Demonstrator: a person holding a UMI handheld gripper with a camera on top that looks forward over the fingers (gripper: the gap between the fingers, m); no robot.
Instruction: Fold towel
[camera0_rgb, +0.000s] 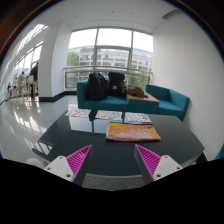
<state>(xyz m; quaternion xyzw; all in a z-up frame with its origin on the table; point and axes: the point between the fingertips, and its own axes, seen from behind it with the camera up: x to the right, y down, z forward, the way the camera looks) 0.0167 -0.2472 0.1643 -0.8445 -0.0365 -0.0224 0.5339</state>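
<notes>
Sunlit windows back a teal sofa (120, 98); on the dark glossy table (100, 143) lies a flat orange towel (132, 132), beyond the wide-open, empty gripper (114, 161).

Your hand-held two-finger claw (112, 158) pointed forward and level, its two light grey fingers rising from the bottom of the gripper view. Each finger carried a ridged magenta triangular pad (72, 158) on its inner face, the tips angled in toward one another. You held the fingers spread wide apart, with a broad open gap between the pads and nothing caught or pressed there. Your hand itself stayed out of sight.
</notes>
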